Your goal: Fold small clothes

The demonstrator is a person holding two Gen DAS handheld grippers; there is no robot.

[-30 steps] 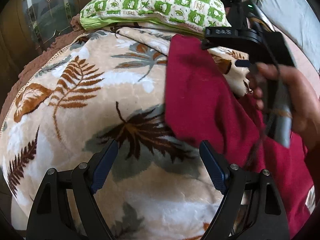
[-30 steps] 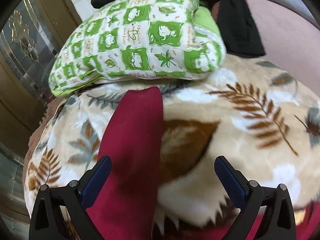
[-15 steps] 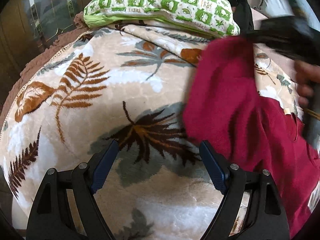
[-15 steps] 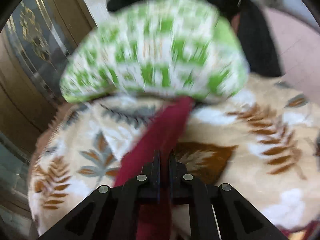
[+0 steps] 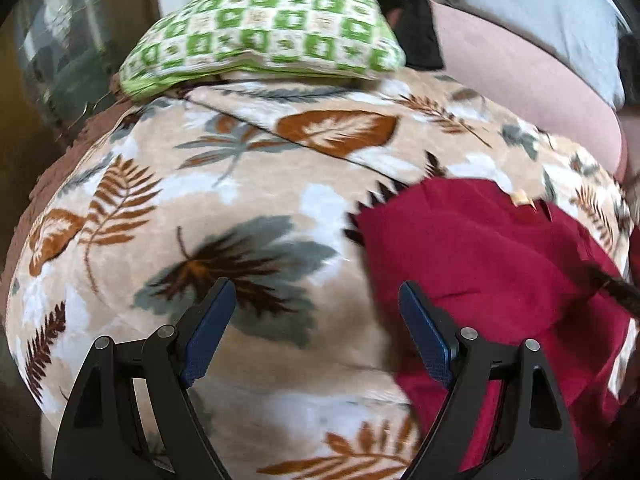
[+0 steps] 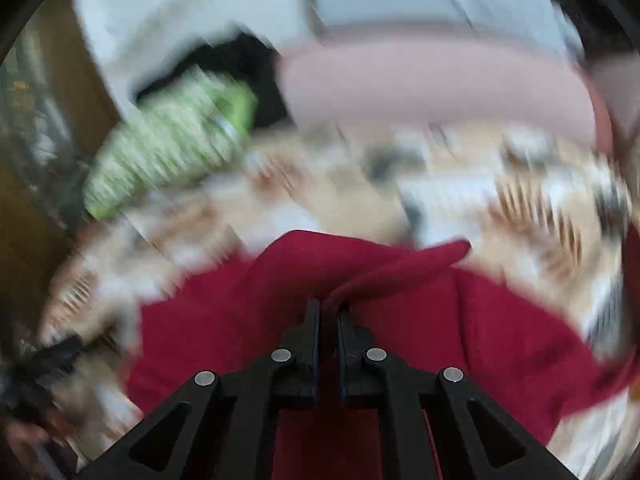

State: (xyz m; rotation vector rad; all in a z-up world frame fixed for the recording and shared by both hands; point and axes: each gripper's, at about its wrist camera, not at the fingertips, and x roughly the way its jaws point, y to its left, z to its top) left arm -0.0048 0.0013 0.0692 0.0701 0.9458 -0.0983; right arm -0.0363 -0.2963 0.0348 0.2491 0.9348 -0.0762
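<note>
- The dark red garment (image 5: 492,264) is lying on the leaf-patterned blanket (image 5: 248,184), filling the lower right of the left wrist view and the lower middle of the right wrist view.
- In the right wrist view a narrow strip of the dark red garment is rising off the rest of the cloth and running up to the right from the jaw tips; this picture is heavily smeared.
- The right gripper (image 6: 329,312) is clenching that strip, its two black jaws standing almost together with red cloth pinched between them at lower centre.
- The left gripper (image 5: 316,320) is gaping wide at the bottom of its own view, its blue pads (image 5: 208,332) well apart with nothing between them; blanket is showing in the gap, and the right-hand pad is sitting over the garment's left edge.
- A green-and-white checked pillow (image 5: 264,36) is resting on the blanket's far edge at upper centre of the left wrist view, and at upper left in the right wrist view.
- Black fabric (image 5: 412,20) is lying behind the pillow.
- A pink surface (image 5: 520,92) is bordering the blanket at upper right.
</note>
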